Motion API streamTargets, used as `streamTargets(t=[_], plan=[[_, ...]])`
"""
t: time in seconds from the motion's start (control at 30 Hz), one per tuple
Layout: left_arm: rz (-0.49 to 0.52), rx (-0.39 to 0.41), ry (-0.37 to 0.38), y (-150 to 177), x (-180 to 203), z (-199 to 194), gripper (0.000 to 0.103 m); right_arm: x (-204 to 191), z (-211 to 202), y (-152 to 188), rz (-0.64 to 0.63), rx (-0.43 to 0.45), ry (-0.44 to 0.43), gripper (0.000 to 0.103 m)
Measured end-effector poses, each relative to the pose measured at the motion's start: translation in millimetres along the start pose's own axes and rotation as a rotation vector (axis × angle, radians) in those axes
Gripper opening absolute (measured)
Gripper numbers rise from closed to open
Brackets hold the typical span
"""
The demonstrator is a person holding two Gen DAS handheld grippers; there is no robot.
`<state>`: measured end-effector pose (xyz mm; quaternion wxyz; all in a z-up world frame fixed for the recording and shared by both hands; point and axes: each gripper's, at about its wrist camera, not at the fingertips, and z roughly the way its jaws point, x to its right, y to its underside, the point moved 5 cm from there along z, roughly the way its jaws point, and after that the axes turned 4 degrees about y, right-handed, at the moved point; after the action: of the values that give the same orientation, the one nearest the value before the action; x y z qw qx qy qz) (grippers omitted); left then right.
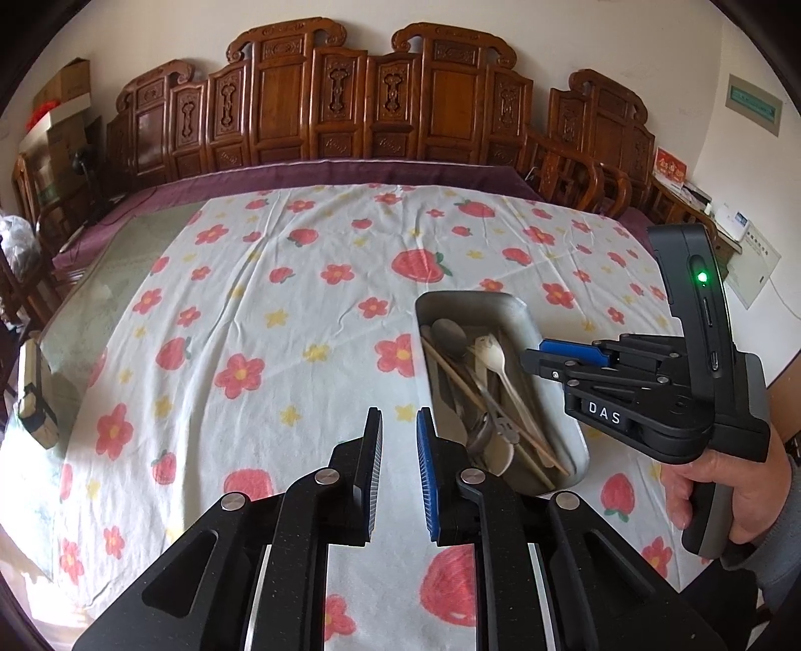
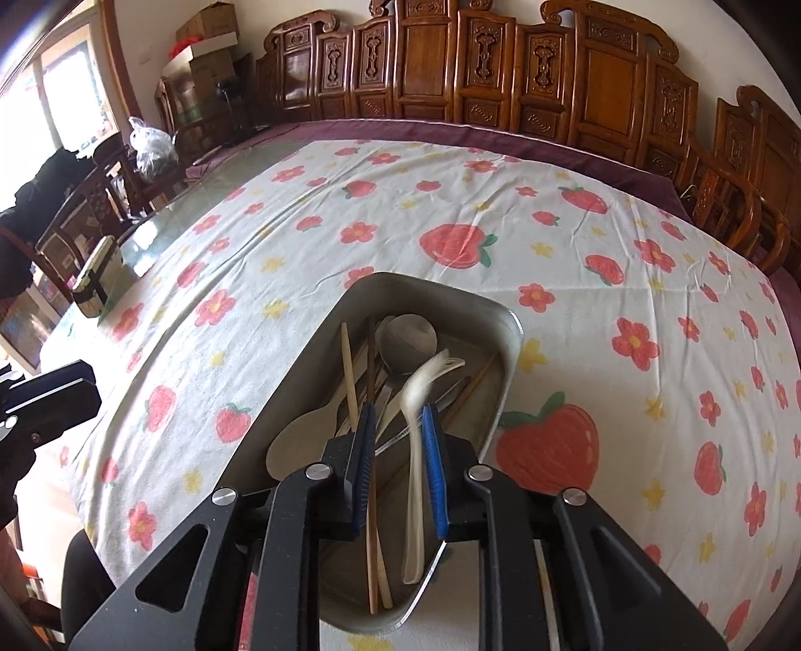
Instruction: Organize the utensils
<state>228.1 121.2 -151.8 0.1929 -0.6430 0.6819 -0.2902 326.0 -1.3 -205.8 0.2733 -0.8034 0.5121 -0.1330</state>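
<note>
Right gripper [image 2: 398, 440] slack around a white spoon over the tray

Its jaws stand slightly apart above the metal tray [image 2: 505, 320], and the blurred white spoon [image 2: 415, 480] hangs between them, seemingly dropping among the chopsticks [image 2: 373, 526] and spoons there. Left gripper [image 1: 399, 440], slightly parted and empty, hovers beside the tray over the flowered cloth [image 1: 250, 300]. Best to release low, handle lengthwise, so nothing bounces out.

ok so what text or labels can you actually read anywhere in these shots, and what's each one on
"DAS": white letters on the black body of the right gripper, left wrist view.
Red card on the far right sideboard: gold characters, too blurred to read.
Green-banded wall panel: print too small to read.
White sheet on the right wall: lines too small to read.
Cardboard boxes in the corner: no legible print.
</note>
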Motion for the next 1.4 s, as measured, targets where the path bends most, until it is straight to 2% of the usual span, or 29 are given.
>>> streamTargets(t=[0.1, 0.13, 0.23, 0.3, 0.4, 0.5, 0.57, 0.63, 0.7, 0.73, 0.8, 0.87, 0.97, 1.23, 1.4], plan=[[0.006, 0.01, -0.004, -0.8, 5.3, -6.0, 0.016, 4.9, -16.4, 6.5, 0.002, 0.021, 0.005, 0.021], [0.007, 0.014, -0.003, -0.4, 7.0, -8.1, 0.02, 6.5, -22.7, 9.6, 0.003, 0.028, 0.009, 0.022], [0.01, 0.027, -0.007, 1.8, 13.6, -14.1, 0.026, 10.8, -43.3, 22.3, 0.007, 0.05, 0.016, 0.031], [0.005, 0.028, -0.004, 4.2, 19.2, -16.8, 0.028, 13.3, -54.9, 30.6, 0.008, 0.059, 0.019, 0.032], [0.011, 0.034, -0.005, 8.2, 29.6, -20.9, 0.036, 17.0, -74.9, 42.5, 0.015, 0.078, 0.022, 0.036], [0.015, 0.044, -0.002, 12.2, 41.0, -25.7, 0.049, 21.9, -95.7, 53.1, 0.035, 0.106, 0.024, 0.047], [0.018, 0.052, 0.008, 15.2, 49.6, -29.0, 0.053, 26.2, -110.0, 60.8, 0.049, 0.125, 0.027, 0.052], [0.023, 0.062, 0.006, 17.7, 57.5, -31.6, 0.073, 29.3, -120.9, 67.6, 0.056, 0.14, 0.036, 0.056], [0.028, 0.077, 0.012, 20.5, 66.4, -36.0, 0.079, 33.1, -131.3, 73.8, 0.067, 0.157, 0.046, 0.063], [0.032, 0.079, 0.014, 21.9, 70.3, -37.4, 0.087, 35.5, -137.7, 77.7, 0.075, 0.169, 0.051, 0.069], [0.04, 0.089, 0.006, 24.5, 77.6, -41.4, 0.093, 39.6, -147.9, 85.0, 0.093, 0.187, 0.064, 0.078], [0.048, 0.099, 0.002, 28.1, 84.6, -46.7, 0.095, 43.6, -155.9, 92.3, 0.109, 0.202, 0.075, 0.091], [0.057, 0.102, -0.017, 34.2, 91.5, -52.0, 0.095, 49.9, -168.3, 106.2, 0.128, 0.221, 0.106, 0.1], [0.032, 0.08, -0.045, 51.9, 100.5, -62.6, 0.095, 61.0, -185.0, 139.6, 0.167, 0.208, 0.145, 0.1], [0.035, 0.102, -0.017, 55.0, 110.2, -78.3, 0.095, 67.2, -204.8, 150.8, 0.192, 0.236, 0.159, 0.1]])
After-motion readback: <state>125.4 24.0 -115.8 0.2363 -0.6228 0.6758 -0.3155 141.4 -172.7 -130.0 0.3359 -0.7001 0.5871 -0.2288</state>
